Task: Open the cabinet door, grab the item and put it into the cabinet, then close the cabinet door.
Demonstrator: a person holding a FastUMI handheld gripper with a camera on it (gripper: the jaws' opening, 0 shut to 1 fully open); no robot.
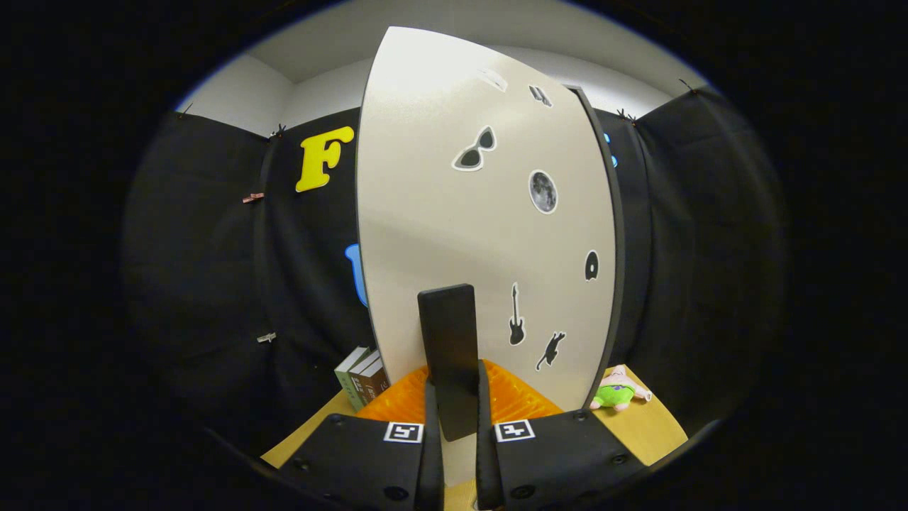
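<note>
The white cabinet door (440, 213), dotted with small stickers, stands upright right in front of me. Its dark edge shows along the right side, so the door seems swung partly out. A tall black handle (450, 348) sticks out of the door's lower part. My gripper (458, 404) is shut on this handle, one finger pressing each side of it. A small pink and green plush toy (618, 390) lies on the wooden table (649, 426), beyond the fingers to the right, beside the door's edge.
A few books (363, 383) stand on the table to the left of the door, near the black cloth wall. The cloth wall closes in both sides of the booth.
</note>
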